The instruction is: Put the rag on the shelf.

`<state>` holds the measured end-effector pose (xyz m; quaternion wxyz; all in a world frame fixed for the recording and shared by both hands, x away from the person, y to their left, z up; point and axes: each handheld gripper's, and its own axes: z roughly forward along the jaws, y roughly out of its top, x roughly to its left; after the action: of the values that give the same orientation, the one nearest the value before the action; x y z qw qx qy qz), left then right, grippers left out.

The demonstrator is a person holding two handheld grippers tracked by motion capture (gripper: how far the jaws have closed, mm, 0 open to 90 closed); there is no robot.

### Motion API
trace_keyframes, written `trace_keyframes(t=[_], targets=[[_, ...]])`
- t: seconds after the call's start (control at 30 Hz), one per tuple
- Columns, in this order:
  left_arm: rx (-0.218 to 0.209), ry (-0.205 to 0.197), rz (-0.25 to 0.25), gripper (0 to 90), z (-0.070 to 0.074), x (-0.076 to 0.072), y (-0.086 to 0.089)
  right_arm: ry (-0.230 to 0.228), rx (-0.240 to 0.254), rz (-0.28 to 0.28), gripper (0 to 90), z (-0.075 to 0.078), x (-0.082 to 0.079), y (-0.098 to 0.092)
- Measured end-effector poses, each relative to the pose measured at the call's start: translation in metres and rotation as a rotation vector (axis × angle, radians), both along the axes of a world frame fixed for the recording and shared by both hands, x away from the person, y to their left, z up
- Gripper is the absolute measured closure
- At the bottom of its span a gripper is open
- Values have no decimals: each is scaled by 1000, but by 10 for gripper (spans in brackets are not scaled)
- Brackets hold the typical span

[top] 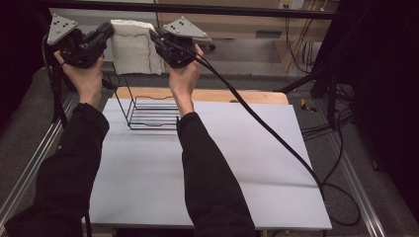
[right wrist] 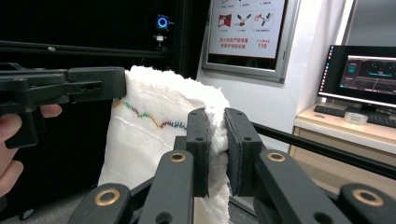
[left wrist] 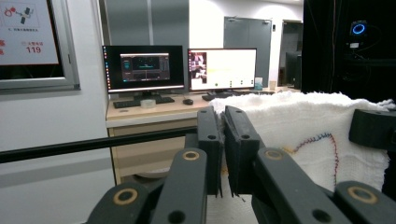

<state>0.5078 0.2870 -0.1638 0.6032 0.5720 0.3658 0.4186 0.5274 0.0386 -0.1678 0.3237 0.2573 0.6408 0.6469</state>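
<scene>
A white towel [top: 131, 47] with a coloured zigzag stitch hangs in the air beyond the table's far edge, stretched between both grippers. My left gripper [top: 105, 32] is shut on its left top corner, and in the left gripper view the jaws [left wrist: 223, 116] pinch the towel's edge [left wrist: 303, 126]. My right gripper [top: 155, 36] is shut on the right top corner; in the right gripper view its jaws [right wrist: 216, 119] clamp the thick folded edge of the towel [right wrist: 154, 140]. The left gripper [right wrist: 70, 86] also appears there, gripping the other corner.
A black wire rack [top: 148, 116] stands at the far left of the white table [top: 222, 163], below the raised hands. A cable [top: 267, 128] trails from the right gripper across the table. Desks with monitors [left wrist: 142, 67] stand beyond a black bar.
</scene>
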Motion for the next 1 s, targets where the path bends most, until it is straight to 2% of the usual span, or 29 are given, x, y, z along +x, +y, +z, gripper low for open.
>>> trace_keyframes(t=[0.23, 0.57, 0.67, 0.83, 1.0], targets=[[8, 15, 1, 856, -1, 8, 2, 11, -10, -6, 809, 0, 9, 3], [10, 47, -6, 855, -9, 15, 7, 29, -33, -13, 808, -6, 14, 8], [26, 52, -1, 855, -11, 17, 7, 35, -46, -17, 808, -8, 17, 8], [27, 60, 8, 856, -11, 21, 3, 38, -45, -23, 807, -11, 18, 8], [27, 68, -10, 857, -13, 23, -2, 47, -36, -25, 807, -14, 20, 3]])
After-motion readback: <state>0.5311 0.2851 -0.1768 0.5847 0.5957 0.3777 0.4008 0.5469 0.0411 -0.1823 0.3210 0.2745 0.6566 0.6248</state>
